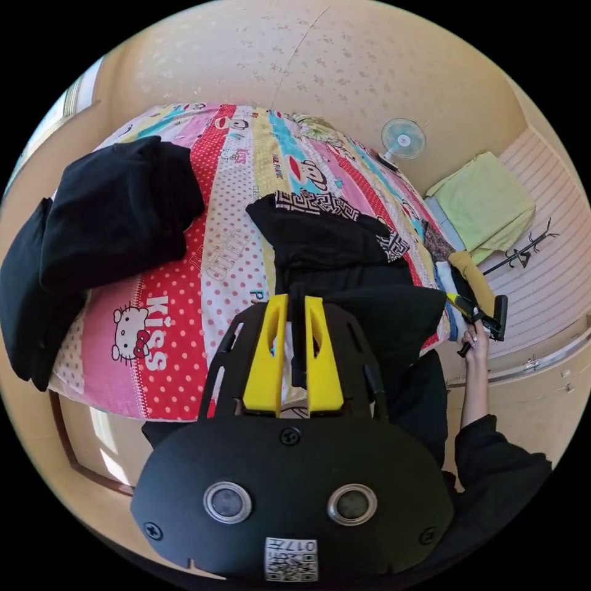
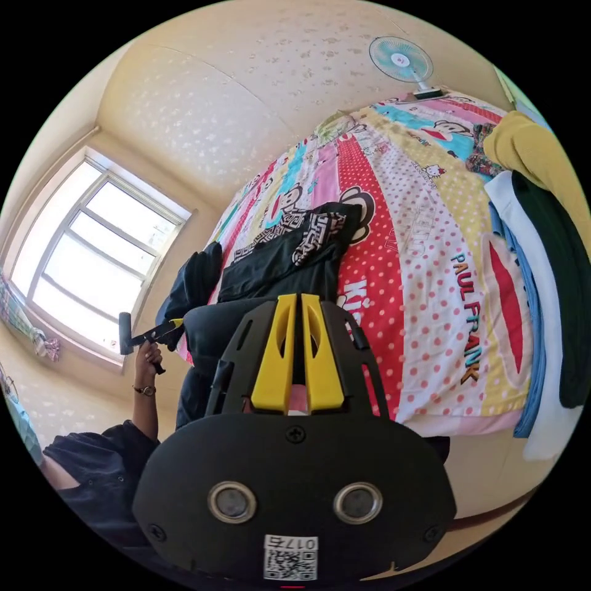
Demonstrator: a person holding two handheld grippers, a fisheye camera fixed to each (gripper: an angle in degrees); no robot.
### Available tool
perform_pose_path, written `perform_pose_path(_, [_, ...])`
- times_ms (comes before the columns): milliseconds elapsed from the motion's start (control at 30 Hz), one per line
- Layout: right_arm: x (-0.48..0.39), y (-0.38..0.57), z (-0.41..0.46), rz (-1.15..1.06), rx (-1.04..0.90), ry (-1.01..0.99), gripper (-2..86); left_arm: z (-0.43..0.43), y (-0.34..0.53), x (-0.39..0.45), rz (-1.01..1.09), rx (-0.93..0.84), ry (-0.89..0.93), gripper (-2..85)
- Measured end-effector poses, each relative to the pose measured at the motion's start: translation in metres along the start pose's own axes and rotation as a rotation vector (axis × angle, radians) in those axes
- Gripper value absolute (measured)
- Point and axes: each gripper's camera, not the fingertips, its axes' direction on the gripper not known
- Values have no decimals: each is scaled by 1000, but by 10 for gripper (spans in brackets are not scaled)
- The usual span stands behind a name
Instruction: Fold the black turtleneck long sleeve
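The black turtleneck (image 1: pixel 332 252) with black-and-white patterned trim lies on the bed's colourful cartoon sheet (image 1: pixel 184 289), its near part lifted off the edge. My left gripper (image 1: pixel 297 298) is shut on a strip of its black fabric. In the right gripper view the same garment (image 2: pixel 277 265) stretches from my right gripper (image 2: pixel 294 297), shut on its near edge, over to the left gripper (image 2: pixel 172 325) held in a hand by the window. In the left gripper view the right gripper (image 1: pixel 468 308) sits at the garment's far corner, a hand holding it.
A pile of folded black clothes (image 1: pixel 111 209) sits at one end of the bed (image 2: pixel 431 246). Yellow (image 2: pixel 535 154), white (image 2: pixel 542 345) and dark garments hang over the other end. A fan (image 1: pixel 403 138) stands by the wall, a green cloth (image 1: pixel 486 203) beside it.
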Motion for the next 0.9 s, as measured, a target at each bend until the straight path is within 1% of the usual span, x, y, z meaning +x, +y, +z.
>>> perform_pose_path(67, [4,-3,1,25,-3,-9,55,0,-2,-16,-36,-17,44,126])
perform_pose_path(100, [4,3,-3,27,11,-26,62,-5,7,-24,-45,2,68,136])
perform_pose_path(167, [4,18,-8,20,24,-27,71,-9,29,-32,-50,25,72,138])
perform_pose_path(267, [18,45,-2,62,-24,-14,87,1,63,-45,-74,-17,108,144])
perform_pose_path(333, [29,60,7,93,-42,-83,88,17,79,-51,-85,-63,146,145])
perform_pose_path(367, [34,69,15,106,-53,-163,83,29,86,-55,-106,-101,167,144])
perform_pose_path(400, [36,76,23,116,-68,-239,62,35,93,-57,-121,-100,169,131])
perform_pose_path(433, [36,79,27,120,-77,-265,52,33,96,-58,-125,-81,152,118])
perform_pose_path(467, [34,85,31,123,-93,-286,40,26,99,-61,-133,-73,104,82])
perform_pose_path(500, [31,91,26,121,-79,-292,31,20,100,-63,-114,-91,131,34])
perform_pose_path(533, [29,94,21,118,-61,-296,28,16,100,-66,-110,-97,172,27])
perform_pose_path(600, [22,105,-15,83,35,-381,20,-19,110,-80,-107,-24,363,6])
perform_pose_path(667, [18,113,-49,57,118,-469,17,-56,120,-88,-79,57,447,0])
perform_pose_path(733, [13,118,-81,31,185,-534,15,-94,130,-92,-45,138,493,-3])
perform_pose_path(800, [-2,123,-122,-26,273,-646,14,-142,144,-93,10,247,591,-5])
perform_pose_path(867, [-19,127,-149,-66,292,-682,13,-176,153,-90,64,288,655,-6])
perform_pose_path(900, [-33,130,-165,-98,287,-671,13,-198,160,-85,108,294,638,-6])
